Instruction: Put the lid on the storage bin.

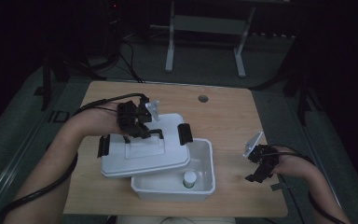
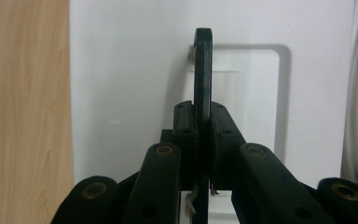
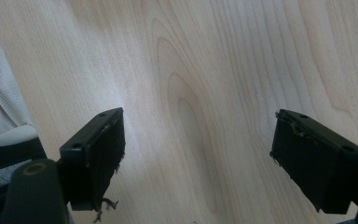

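The wooden counter (image 1: 223, 112) fills the middle of the high view, its bare grain also running behind the right claw's jaws in the right gripper view. Low in the centre of the high view sits a white box (image 1: 204, 168), open at its right part, with a small white bottle (image 1: 189, 178) standing inside near its front wall. The white lid (image 1: 140, 156) lies tilted across the box's left half, reaching toward the left of the frame, with 2 black latches: 1 at its left edge (image 1: 103, 145) and 1 at its right edge (image 1: 184, 134). The lid's black handle (image 2: 203, 70) stands edge-on in the left gripper view. The left claw (image 2: 203, 128) is pressed together on that handle, pinching it from both sides above the lid's centre. At the right of the high view, the right claw (image 1: 256, 176) rests spread over bare counter, well apart from the box, with nothing between its jaws.
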Motion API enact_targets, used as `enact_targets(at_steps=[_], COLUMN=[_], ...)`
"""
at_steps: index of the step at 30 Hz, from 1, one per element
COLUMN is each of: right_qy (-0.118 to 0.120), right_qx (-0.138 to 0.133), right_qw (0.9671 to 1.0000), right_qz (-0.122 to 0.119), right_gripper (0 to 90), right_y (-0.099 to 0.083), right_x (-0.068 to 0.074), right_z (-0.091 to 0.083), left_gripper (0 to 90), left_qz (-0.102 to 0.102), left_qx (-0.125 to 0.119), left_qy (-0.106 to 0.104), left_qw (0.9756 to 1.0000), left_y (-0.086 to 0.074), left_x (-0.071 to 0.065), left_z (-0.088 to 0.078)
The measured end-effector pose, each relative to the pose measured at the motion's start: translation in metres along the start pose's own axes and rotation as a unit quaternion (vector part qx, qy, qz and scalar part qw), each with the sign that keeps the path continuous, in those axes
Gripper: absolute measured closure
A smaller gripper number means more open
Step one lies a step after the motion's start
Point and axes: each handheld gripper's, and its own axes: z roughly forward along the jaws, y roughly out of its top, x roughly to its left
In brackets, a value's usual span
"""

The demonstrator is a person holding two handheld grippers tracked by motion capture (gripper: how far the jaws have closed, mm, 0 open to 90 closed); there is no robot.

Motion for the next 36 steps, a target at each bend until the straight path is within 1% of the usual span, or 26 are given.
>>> enact_targets(at_steps=[3,5,10,11,15,17,19,24,26,27,28,30,31,33,34,35,36], right_qy=[0.0,0.001,0.0,-0.001,0.0,0.001,0.002,0.0,0.001,0.001,0.001,0.001,0.001,0.001,0.002,0.002,0.003], right_qx=[0.002,0.002,0.001,0.001,0.003,0.002,0.001,-0.001,0.0,0.0,0.0,-0.001,-0.002,-0.001,-0.002,-0.002,0.0], right_qw=[1.0,1.0,1.0,1.0,1.0,1.0,1.0,1.0,1.0,1.0,1.0,1.0,1.0,1.0,1.0,1.0,1.0], right_qz=[0.0,0.001,0.0,-0.001,-0.002,0.0,0.0,0.001,-0.001,-0.001,0.0,-0.001,-0.001,0.0,-0.001,-0.001,0.001], right_gripper=[17.1,17.1,17.1,17.1,17.0,17.1,17.1,17.1,17.0,17.1,17.1,17.1,17.1,17.1,17.1,17.1,17.1], right_y=[0.0,0.0,0.001,0.001,0.001,0.001,0.001,0.001,0.002,0.002,0.002,0.002,0.002,0.002,0.001,0.001,0.001], right_x=[0.0,0.001,0.0,0.0,0.0,0.001,0.001,0.001,0.001,0.001,0.001,0.002,0.002,0.002,0.002,0.002,0.002], right_z=[0.001,0.001,0.0,0.0,0.001,0.001,0.002,0.002,0.001,0.001,0.001,0.0,0.0,0.0,0.0,0.0,0.001], left_gripper=[83.3,83.3,83.3,83.3,83.3,83.3,83.3,83.3,83.2,83.3,83.2,83.2,83.2,83.1,83.2,83.1,83.1], left_qz=[0.011,0.019,0.039,0.04,0.056,0.059,0.064,0.066,0.071,0.069,0.072,0.074,0.071,0.072,0.063,0.063,0.064], left_qx=[-0.008,-0.009,-0.003,-0.004,-0.002,-0.002,-0.005,-0.001,0.009,0.013,0.021,0.025,0.022,0.026,0.027,0.027,0.027], left_qy=[-0.006,-0.011,-0.021,-0.024,-0.033,-0.039,-0.039,-0.047,-0.05,-0.051,-0.048,-0.049,-0.054,-0.055,-0.058,-0.058,-0.054], left_qw=[0.9999,0.9997,0.999,0.9989,0.9979,0.9975,0.9971,0.9967,0.9962,0.9962,0.996,0.9957,0.9958,0.9956,0.9959,0.9959,0.9961], left_y=[0.01,0.018,0.034,0.038,0.052,0.059,0.064,0.073,0.076,0.076,0.077,0.078,0.078,0.078,0.078,0.078,0.076], left_x=[-0.004,-0.007,-0.014,-0.015,-0.018,-0.02,-0.022,-0.025,-0.026,-0.027,-0.027,-0.028,-0.028,-0.028,-0.028,-0.028,-0.027], left_z=[0.004,0.007,0.017,0.019,0.028,0.032,0.033,0.04,0.047,0.049,0.053,0.057,0.058,0.061,0.063,0.063,0.063])
